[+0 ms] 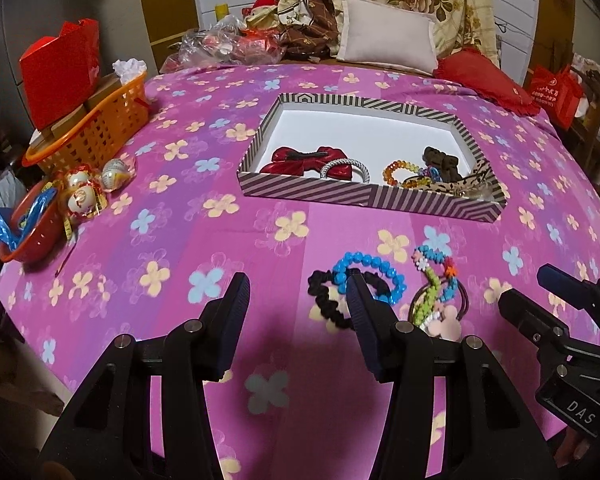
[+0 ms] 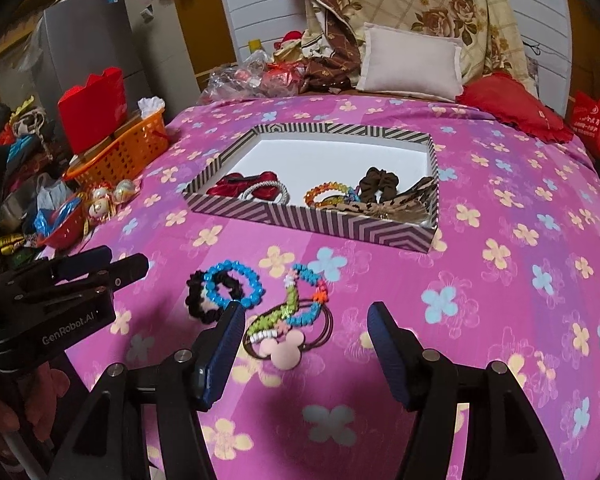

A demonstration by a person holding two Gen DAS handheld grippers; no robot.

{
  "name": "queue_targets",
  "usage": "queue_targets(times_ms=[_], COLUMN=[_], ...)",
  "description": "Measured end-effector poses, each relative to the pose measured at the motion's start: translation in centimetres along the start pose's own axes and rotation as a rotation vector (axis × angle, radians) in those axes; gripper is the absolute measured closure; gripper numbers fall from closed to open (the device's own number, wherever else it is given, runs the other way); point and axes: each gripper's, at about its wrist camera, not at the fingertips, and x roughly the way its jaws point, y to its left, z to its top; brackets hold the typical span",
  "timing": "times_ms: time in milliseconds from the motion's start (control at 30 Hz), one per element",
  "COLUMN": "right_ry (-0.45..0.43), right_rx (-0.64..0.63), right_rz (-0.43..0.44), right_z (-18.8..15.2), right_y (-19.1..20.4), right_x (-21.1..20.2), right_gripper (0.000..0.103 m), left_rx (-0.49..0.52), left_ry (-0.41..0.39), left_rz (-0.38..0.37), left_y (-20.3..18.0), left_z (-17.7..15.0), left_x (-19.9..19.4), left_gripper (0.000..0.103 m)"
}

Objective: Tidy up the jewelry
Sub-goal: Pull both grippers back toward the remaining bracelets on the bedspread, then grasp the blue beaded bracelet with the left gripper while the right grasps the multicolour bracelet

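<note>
Both grippers hover low over the bed with fingers spread and nothing between them. The left gripper sits just short of a black scrunchie and a blue bead bracelet that overlap each other; the right gripper brackets a tangle of colourful bead bracelet, brown hair ties and a pink mouse-ear piece. The striped box lies beyond them, already holding a red bow, a silver bangle, an orange bracelet and a dark scrunchie.

These pieces look light. The scrunchie is soft and will squash, so pinch across its band. The beads are probably hard and slippery on elastic; take a short run of beads crosswise, not a single bead. Overlapping pieces may drag each other along, and the soft sheet gives under pressure.
</note>
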Motion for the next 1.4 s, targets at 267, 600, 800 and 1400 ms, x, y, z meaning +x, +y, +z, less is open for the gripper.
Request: queue_targets(times_ms=[267,600,800,1400], right_ry=[0.012,0.030,0.069,0.086], right_rx=[0.000,-0.008,-0.016,0.006], right_rz=[-0.003,-0.002,0.005,0.044], right_z=[-0.7,-1.4,-2.6,-0.6], right_y=[-0.1,-0.1,-0.4,-0.7], right_x=[-0.2,0.4,1.2,4.7], right_gripper=[0.042,0.042,0.042,0.047], left_rx=[-0.003,-0.010,-0.039,-0.133], left_ry=[0.009,0.025,0.063,0.157], left_rz=[0.001,-0.007,-0.040,-0.074], left_y=[0.2,0.4,2.1,5.3], left_z=[-0.8,-1.2,-1.8,-2.0], left_x=[0.0,0.3,1.1,4.2], left_gripper=[0.053,0.053,0.053,0.053])
